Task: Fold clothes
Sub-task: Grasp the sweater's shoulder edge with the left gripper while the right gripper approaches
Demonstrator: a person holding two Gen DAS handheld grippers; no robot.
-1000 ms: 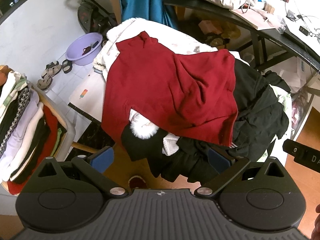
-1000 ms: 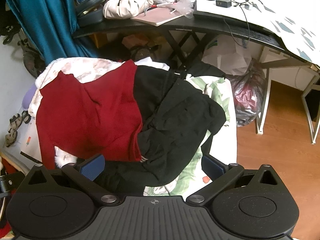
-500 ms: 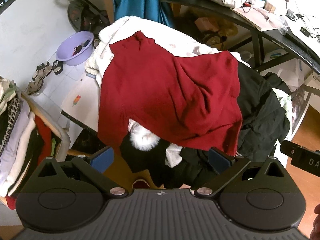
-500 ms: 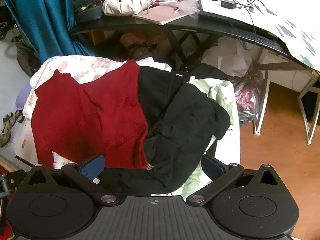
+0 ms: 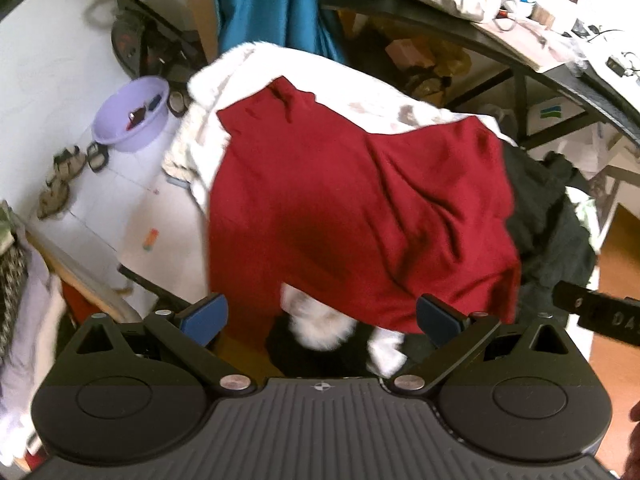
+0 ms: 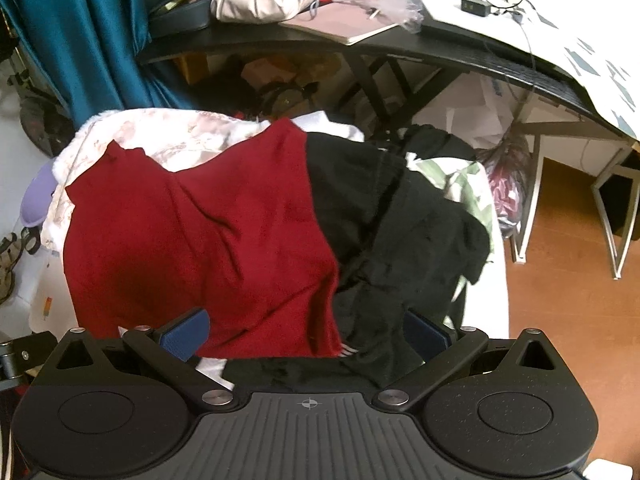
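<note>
Red sweater lies spread, unfolded, atop the clothes pile; your left gripper and right gripper hover at its near hem, jaws released. Folding hasn't begun.

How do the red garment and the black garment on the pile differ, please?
The red garment is spread fairly flat, while the black garment is bunched and crumpled. The red garment lies on the pile's left, overlapping the black garment on the right. Both are unfolded, and neither gripper holds either.
</note>
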